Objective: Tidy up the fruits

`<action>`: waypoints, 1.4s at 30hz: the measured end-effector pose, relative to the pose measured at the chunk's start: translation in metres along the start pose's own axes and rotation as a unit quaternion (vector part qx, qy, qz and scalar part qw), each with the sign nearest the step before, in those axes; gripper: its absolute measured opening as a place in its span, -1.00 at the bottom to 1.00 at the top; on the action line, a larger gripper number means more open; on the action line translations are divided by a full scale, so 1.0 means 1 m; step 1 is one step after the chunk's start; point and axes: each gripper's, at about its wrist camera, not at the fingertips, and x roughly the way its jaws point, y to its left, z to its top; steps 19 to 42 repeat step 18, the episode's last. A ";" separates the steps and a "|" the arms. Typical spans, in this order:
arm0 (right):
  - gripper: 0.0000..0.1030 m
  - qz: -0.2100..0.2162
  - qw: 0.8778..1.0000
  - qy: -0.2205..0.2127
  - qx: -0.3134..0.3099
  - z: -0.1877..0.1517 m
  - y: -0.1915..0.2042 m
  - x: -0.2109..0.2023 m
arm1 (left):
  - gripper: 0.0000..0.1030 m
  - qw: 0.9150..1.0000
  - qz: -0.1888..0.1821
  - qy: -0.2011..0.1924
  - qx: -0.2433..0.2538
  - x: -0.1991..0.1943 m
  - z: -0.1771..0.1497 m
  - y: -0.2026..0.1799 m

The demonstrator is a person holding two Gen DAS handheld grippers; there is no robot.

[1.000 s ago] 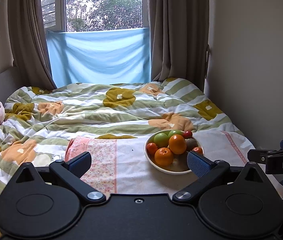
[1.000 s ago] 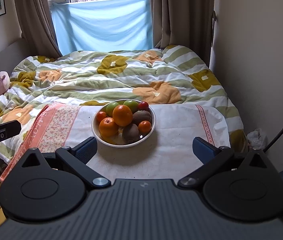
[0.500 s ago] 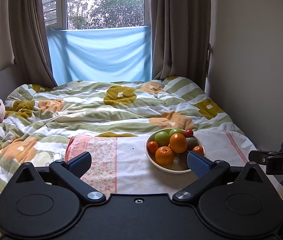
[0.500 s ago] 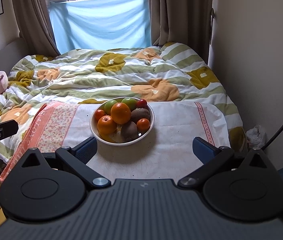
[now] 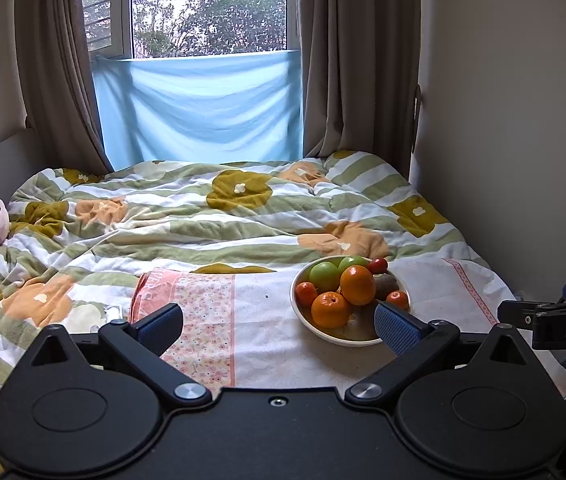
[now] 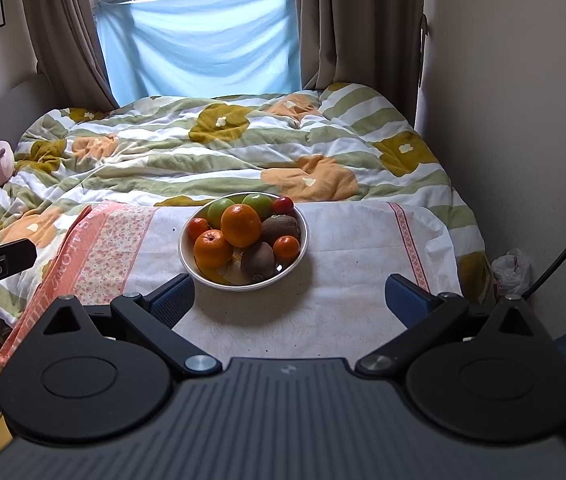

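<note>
A white bowl (image 6: pixel 243 280) heaped with fruits (image 6: pixel 241 226) (oranges, green apples, kiwis) sits on a cloth (image 6: pixel 343 248) at the bed's foot, gathered together — both the left gripper (image 5: pixel 279 326) and right gripper (image 6: pixel 291 300) hover short of it, jaws spread wide, holding nothing.

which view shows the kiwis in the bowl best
The right wrist view: both kiwis lie unobstructed in the bowl. In the left wrist view, one kiwi peeks out behind the oranges; the left tongs' finger covers the rest.
</note>
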 end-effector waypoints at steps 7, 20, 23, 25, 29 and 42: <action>1.00 0.001 1.000 0.001 0.001 0.000 0.000 0.000 | 1.00 1.000 0.013 -0.016 -0.008 -0.005 0.000 0.002; 1.00 -0.003 1.000 0.007 0.003 -0.002 0.003 0.004 | 1.00 1.000 0.008 -0.006 -0.016 -0.002 -0.003 0.004; 1.00 -0.003 1.000 0.007 0.003 -0.002 0.003 0.004 | 1.00 1.000 0.008 -0.006 -0.016 -0.002 -0.003 0.004; 1.00 -0.003 1.000 0.007 0.003 -0.002 0.003 0.004 | 1.00 1.000 0.008 -0.006 -0.016 -0.002 -0.003 0.004; 1.00 -0.003 1.000 0.007 0.003 -0.002 0.003 0.004 | 1.00 1.000 0.008 -0.006 -0.016 -0.002 -0.003 0.004; 1.00 -0.003 1.000 0.007 0.003 -0.002 0.003 0.004 | 1.00 1.000 0.008 -0.006 -0.016 -0.002 -0.003 0.004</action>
